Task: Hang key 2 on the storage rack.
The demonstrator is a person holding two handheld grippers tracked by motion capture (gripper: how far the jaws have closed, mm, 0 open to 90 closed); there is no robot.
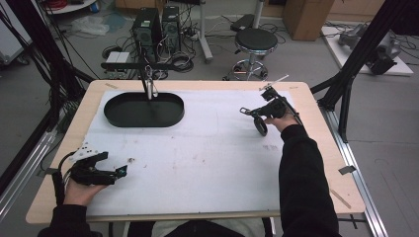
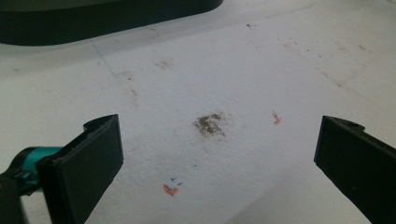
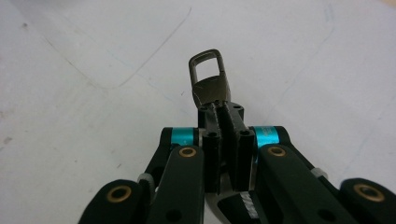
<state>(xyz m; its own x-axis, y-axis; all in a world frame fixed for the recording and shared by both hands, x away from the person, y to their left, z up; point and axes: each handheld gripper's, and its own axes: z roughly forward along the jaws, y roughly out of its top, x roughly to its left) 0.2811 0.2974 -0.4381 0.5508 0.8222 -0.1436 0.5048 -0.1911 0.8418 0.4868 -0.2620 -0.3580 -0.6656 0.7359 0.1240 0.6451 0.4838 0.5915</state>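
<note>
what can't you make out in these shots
- Metal clip: in the right gripper view its lower part is hidden between the shut right claw.
- Black tray: cut off by the top edge of the left gripper view.
- Left claw: too small in the high view to read.

right gripper (image 3: 219,112): black jaws and links; teal bands at the joints; brass-coloured rivets
metal clasp (image 3: 209,79): dark grey, dull sheen; rectangular loop at its end
left gripper (image 2: 215,154): black jaws; teal piece at the left jaw
table cover (image 1: 207,148): white, with brownish smudges, small orange marks and faint blue lines
oval tray (image 1: 113,116): black
table (image 1: 316,128): pale wood edge
sleeve (image 1: 301,168): black
</note>
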